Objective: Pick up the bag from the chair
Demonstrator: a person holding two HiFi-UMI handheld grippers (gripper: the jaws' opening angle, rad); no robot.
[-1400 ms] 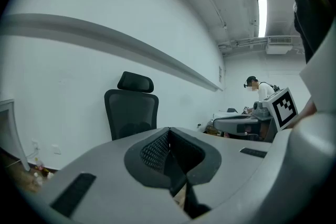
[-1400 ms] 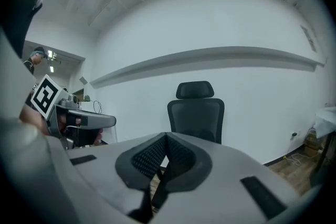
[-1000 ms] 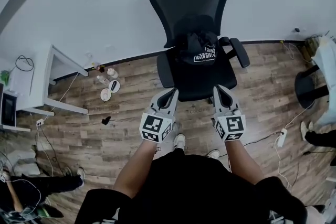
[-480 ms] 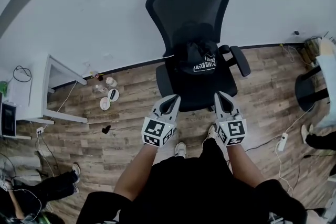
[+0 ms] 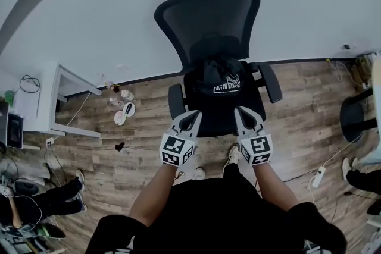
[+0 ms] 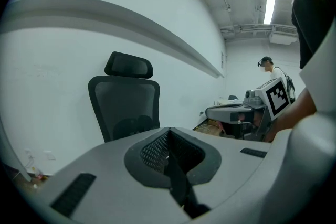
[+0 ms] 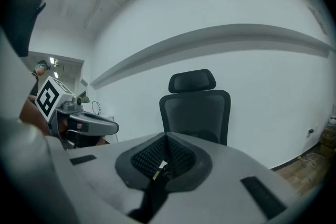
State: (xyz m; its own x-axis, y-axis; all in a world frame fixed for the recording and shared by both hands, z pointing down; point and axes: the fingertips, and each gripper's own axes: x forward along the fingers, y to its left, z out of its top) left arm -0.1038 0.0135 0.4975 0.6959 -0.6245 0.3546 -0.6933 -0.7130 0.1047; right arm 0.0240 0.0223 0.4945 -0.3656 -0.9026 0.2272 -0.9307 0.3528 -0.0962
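The black bag (image 5: 222,76) lies on the seat of the chair (image 5: 208,15), up against the backrest. Compared with a second ago, the chair and bag are nearer the person, who has stepped forward. The left gripper (image 5: 191,116) and right gripper (image 5: 242,112) hover at the seat's front edge, both clenched on nothing.

The black mesh office chair (image 5: 208,21) carries a black fabric bag (image 5: 222,76) lettered white. Brown wood-plank floor (image 5: 113,171), white wall (image 5: 89,9). Grey left gripper (image 5: 191,115) and right gripper (image 5: 241,112), black-and-white marker cubes (image 5: 175,149).
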